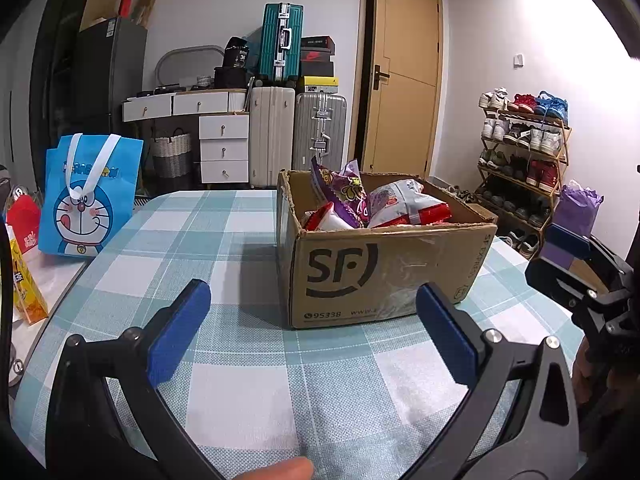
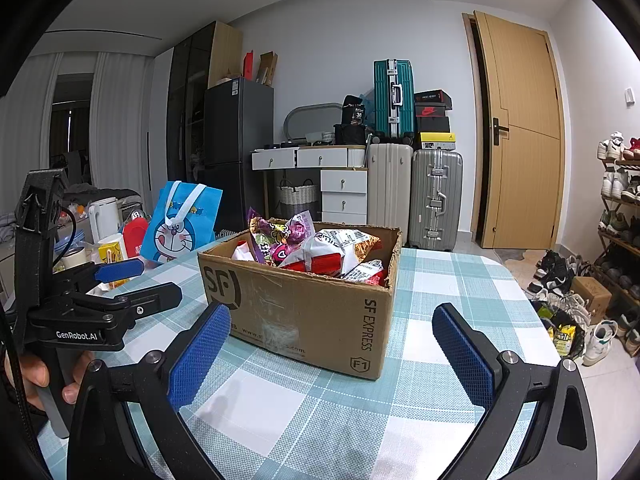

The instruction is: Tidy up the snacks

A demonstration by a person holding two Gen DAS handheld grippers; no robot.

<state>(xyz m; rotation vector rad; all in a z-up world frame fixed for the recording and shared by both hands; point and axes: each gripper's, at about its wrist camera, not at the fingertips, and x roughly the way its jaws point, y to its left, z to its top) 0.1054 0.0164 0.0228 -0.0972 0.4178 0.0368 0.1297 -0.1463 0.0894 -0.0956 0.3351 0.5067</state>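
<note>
An open cardboard SF box [image 1: 384, 272] stands on the checked tablecloth [image 1: 240, 380]; it also shows in the right wrist view [image 2: 304, 304]. Several snack packets fill it: a purple one [image 1: 352, 196] and white-and-red ones [image 1: 408, 204], also seen in the right wrist view [image 2: 320, 248]. My left gripper [image 1: 314, 332] is open and empty, just in front of the box. My right gripper [image 2: 332, 344] is open and empty, near the box's front corner. The left gripper [image 2: 132, 280] appears at the left of the right wrist view; the right gripper [image 1: 560, 256] at the right of the left wrist view.
A blue Doraemon bag [image 1: 90, 196] stands at the table's left, with a red box [image 1: 22, 216] and a yellow carton [image 1: 24, 288] beside it. A kettle [image 2: 104, 216] and cups sit further left. Suitcases [image 1: 296, 136], drawers and a shoe rack [image 1: 520, 148] line the walls.
</note>
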